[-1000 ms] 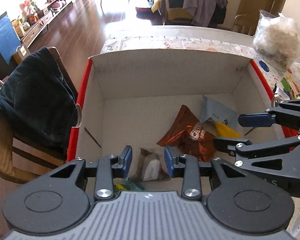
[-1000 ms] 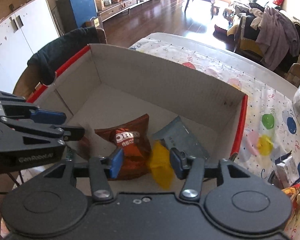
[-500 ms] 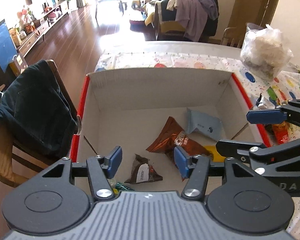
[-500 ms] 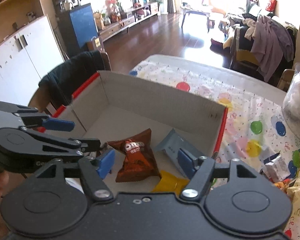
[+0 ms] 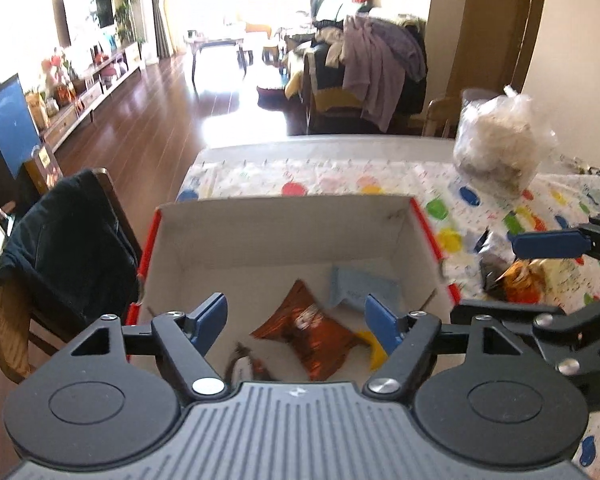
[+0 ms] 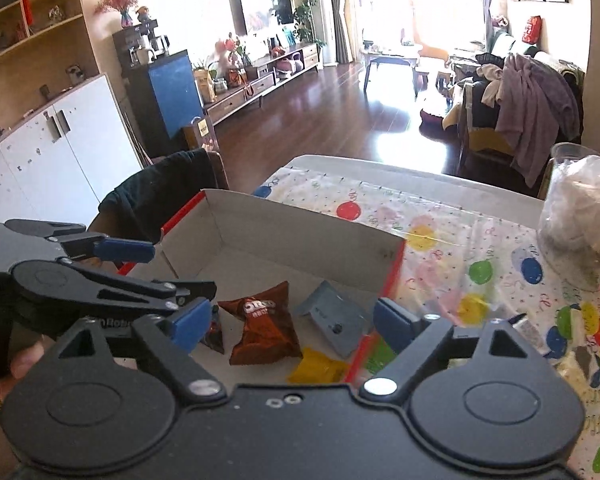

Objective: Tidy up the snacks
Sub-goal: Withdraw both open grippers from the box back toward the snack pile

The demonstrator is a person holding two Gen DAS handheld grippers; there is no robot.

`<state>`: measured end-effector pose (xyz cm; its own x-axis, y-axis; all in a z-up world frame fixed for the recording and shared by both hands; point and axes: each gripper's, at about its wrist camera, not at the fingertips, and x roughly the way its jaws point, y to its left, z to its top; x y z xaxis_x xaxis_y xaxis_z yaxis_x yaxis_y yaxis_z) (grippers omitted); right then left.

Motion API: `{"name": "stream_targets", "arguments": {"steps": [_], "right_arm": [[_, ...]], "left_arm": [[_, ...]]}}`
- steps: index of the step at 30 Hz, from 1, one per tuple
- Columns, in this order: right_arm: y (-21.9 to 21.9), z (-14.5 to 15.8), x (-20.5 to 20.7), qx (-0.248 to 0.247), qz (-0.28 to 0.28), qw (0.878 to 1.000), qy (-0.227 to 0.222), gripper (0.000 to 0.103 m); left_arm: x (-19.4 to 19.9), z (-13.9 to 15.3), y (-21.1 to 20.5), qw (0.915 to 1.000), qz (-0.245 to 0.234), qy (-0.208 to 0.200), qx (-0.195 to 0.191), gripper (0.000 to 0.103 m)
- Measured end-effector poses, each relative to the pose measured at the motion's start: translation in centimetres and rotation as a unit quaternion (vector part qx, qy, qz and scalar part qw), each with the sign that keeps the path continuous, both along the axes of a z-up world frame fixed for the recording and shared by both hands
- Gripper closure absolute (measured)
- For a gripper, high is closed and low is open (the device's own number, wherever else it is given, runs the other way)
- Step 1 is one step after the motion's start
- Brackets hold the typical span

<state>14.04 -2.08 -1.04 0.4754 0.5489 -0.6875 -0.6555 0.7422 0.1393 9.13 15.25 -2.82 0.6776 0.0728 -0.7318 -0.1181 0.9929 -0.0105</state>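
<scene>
Right wrist view: my right gripper (image 6: 288,326) has just been opening and stands wide with nothing between its jaws — my left gripper (image 5: 296,320) likewise, empty. In the cardboard box (image 6: 300,236) the brown snack packet (image 6: 262,330) lies flat, long axis running toward the far wall. It looks light, crinkly and slippery, so I'd pinch a sealed end. Loose snacks (image 5: 514,276) wait on the tablecloth, blurred — probably foil packets.
</scene>
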Motion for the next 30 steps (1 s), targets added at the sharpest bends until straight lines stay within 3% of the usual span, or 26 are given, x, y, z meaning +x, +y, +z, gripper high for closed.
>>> {"name": "stream_targets", "arguments": {"steps": [7, 15, 24, 30], "right_arm": [[-6.0, 0.7, -0.3, 0.016, -0.013, 1.000, -0.004, 0.001], [-14.0, 0.3, 0.7, -0.001, -0.040, 0.999, -0.016, 0.000], [-21.6, -1.6, 3.6, -0.025, -0.079, 0.997, -0.005, 0.000], [-24.9, -3.7, 6.4, -0.037, -0.096, 0.995, 0.015, 0.000]], "left_arm": [[0.2, 0.6, -4.7, 0.9998, -0.011, -0.014, -0.013, 0.020], [0.8, 0.0, -11.6, 0.9985, -0.026, -0.047, -0.013, 0.020], [3.6, -2.9, -19.2, 0.9975, -0.069, -0.009, -0.017, 0.019], [5.5, -5.4, -23.1, 0.9929, -0.108, 0.025, -0.045, 0.019]]}}
